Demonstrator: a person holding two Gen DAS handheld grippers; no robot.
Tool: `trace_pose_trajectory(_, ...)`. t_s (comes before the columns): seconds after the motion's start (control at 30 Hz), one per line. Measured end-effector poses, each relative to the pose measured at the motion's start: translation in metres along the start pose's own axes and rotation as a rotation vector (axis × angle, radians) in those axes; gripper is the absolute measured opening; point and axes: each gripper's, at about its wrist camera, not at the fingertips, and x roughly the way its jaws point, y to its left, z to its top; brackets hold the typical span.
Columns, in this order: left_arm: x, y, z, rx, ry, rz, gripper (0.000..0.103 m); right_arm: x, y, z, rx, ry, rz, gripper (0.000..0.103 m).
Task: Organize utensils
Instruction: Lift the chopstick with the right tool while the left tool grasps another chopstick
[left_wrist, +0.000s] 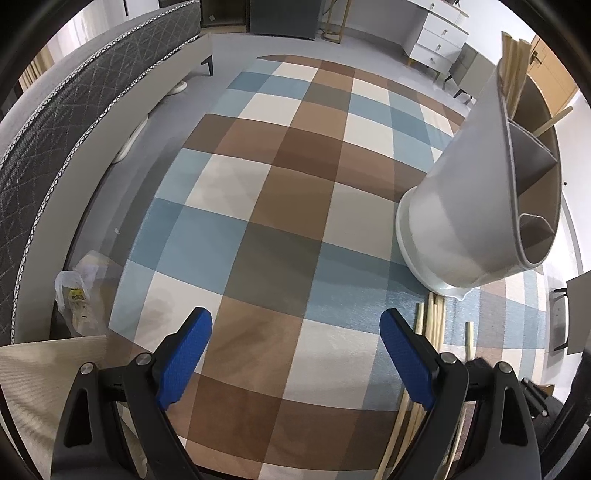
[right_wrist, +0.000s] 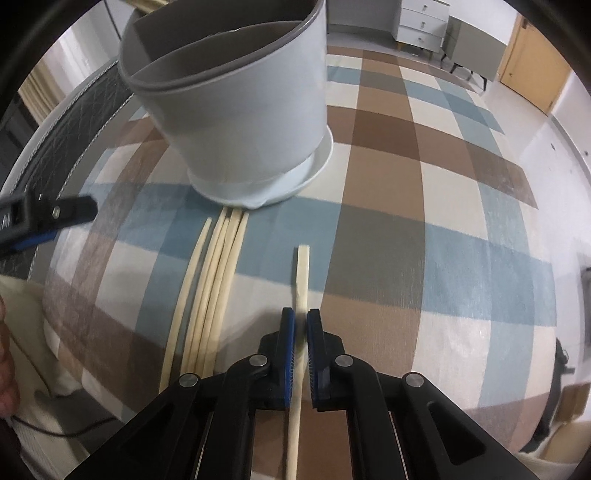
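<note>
One chopstick is being pinched in the right gripper, pick-up step; holder standing ahead-left, loose chopsticks lying left of it (four or five). Left gripper hanging wide open, holding nothing. Next: lifting, tipping into a compartment

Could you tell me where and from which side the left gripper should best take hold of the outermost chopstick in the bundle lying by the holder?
Probably mid-shaft, from above, jaws straddling it across its width. The outermost chopstick lies flat on the rug, slightly apart from the bundle, whose far ends nearly reach the holder. The open left gripper has room there.
</note>
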Motion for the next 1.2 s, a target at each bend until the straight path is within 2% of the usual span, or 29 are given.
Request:
trace_pose_trajectory(0.17, 0.005, 0.006, 0.001, -0.014, 0.018, -0.001, 0.089, 0.007, 0.009, 0.017, -0.016, -0.024, -0.015, 0.007)
trace_pose_trajectory(0.3, 0.009, 0.000, 0.000, 0.017, 0.045, -0.057, 0.089, 0.011, 0.008, 0.026, -0.006, -0.044, -0.012, 0.006)
trace_pose_trajectory(0.43, 0.014, -0.017, -0.007, 0.106, 0.068, -0.090, 0.089, 0.006, -0.010, 0.028, 0.088, -0.070, 0.043, 0.005)
trace_pose_trajectory(0.63, 0.026, -0.035, -0.020, 0.185, 0.117, -0.146, 0.089, -0.032, -0.055, 0.024, 0.284, -0.208, 0.168, 0.005)
trace_pose_trajectory(0.77, 0.034, -0.044, -0.027, 0.222, 0.143, -0.152, 0.089, -0.053, -0.087, 0.014, 0.429, -0.277, 0.265, 0.005)
trace_pose_trajectory(0.93, 0.033, -0.055, -0.035, 0.269, 0.107, -0.106, 0.089, -0.072, -0.106, 0.010, 0.512, -0.350, 0.336, 0.005)
trace_pose_trajectory(1.0, 0.034, -0.061, -0.038, 0.300, 0.101, -0.064, 0.089, -0.083, -0.111, 0.007, 0.524, -0.381, 0.346, 0.005)
trace_pose_trajectory(1.07, 0.035, -0.068, -0.043, 0.343, 0.087, 0.009, 0.093, -0.090, -0.113, 0.005, 0.522, -0.403, 0.343, 0.005)
trace_pose_trajectory(1.2, 0.034, -0.069, -0.042, 0.316, 0.105, 0.020, 0.093, -0.098, -0.118, 0.001, 0.523, -0.425, 0.341, 0.005)
